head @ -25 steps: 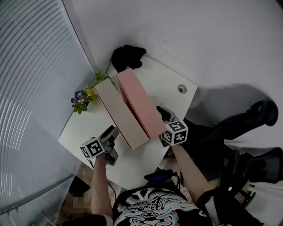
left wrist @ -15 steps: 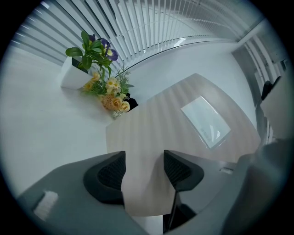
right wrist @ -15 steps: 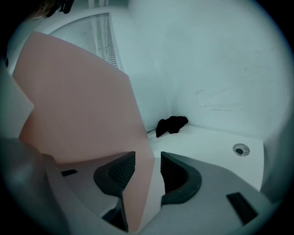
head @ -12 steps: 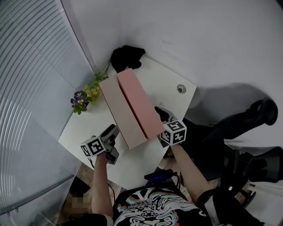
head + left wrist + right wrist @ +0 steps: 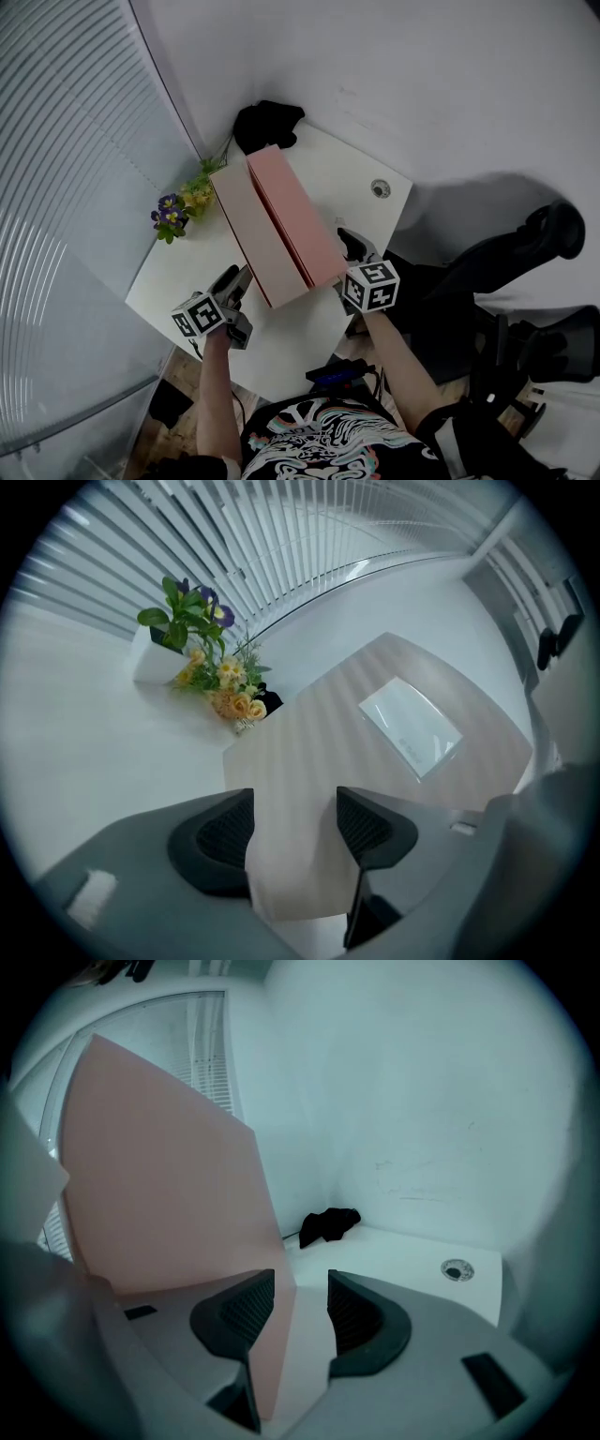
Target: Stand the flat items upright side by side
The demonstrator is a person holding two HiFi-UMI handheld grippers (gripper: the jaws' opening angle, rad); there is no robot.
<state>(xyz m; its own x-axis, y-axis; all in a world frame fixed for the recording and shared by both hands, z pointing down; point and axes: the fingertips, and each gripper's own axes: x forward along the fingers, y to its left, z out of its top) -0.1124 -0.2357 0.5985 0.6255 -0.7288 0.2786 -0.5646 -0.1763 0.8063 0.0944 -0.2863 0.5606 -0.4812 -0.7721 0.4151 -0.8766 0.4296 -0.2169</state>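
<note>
Two flat boxes stand upright side by side on the white table (image 5: 183, 272): a beige box (image 5: 246, 234) on the left and a pink box (image 5: 298, 220) on the right, their faces touching. My left gripper (image 5: 234, 289) holds the near end of the beige box (image 5: 319, 733). That end fills the gap between the pads of the left gripper (image 5: 295, 822), and the jaws are easing open. My right gripper (image 5: 349, 246) holds the pink box (image 5: 159, 1176) at its near corner. Its edge sits between the pads of the right gripper (image 5: 302, 1302), whose jaws are also opening slightly.
A small pot of flowers (image 5: 183, 202) stands at the table's left edge by the window blinds. A black bundle (image 5: 267, 122) lies in the far corner. A round cable hole (image 5: 379, 188) is at the right. A chair base (image 5: 553, 234) stands on the floor.
The wedge-shaped gap between the two boxes has closed; the beige box now stands straighter against the pink one. Both grippers have shifted only slightly.
</note>
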